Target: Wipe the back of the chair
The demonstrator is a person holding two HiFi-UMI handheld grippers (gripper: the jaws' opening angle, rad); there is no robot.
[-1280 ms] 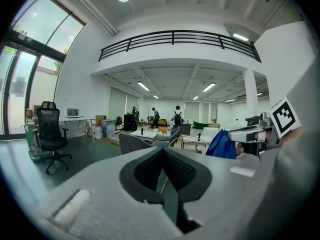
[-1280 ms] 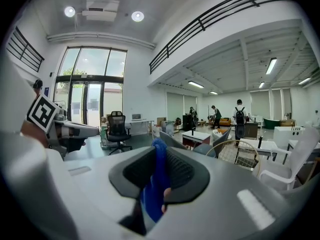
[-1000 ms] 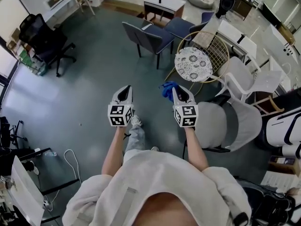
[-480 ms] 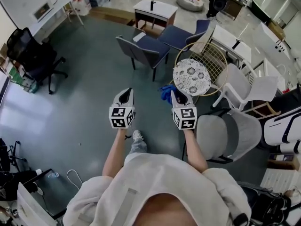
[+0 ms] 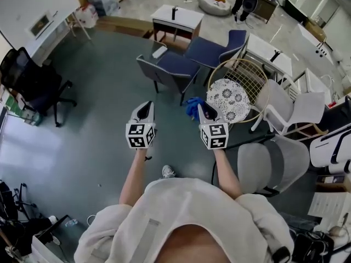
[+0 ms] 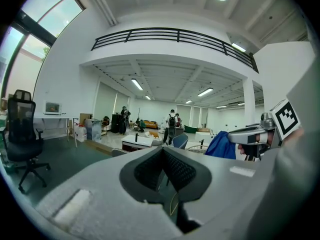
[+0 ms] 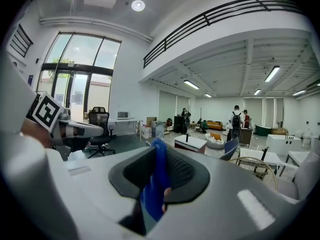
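My right gripper is shut on a blue cloth, which hangs bunched from between the jaws. My left gripper is held level beside it, jaws together with nothing in them. Both are held in the air over the green-grey floor. Ahead stand a dark blue chair with its back towards me and a second blue chair behind it. To the right of the cloth is a round wire chair with a patterned cushion.
A grey armchair and a white chair stand at my right. A small white table is farther ahead and a black office chair stands at the left. Several people stand far off in the hall.
I have stepped forward: the blue chairs and the wire chair have come nearer. Both grippers hold the same pose, the cloth still in the right one.
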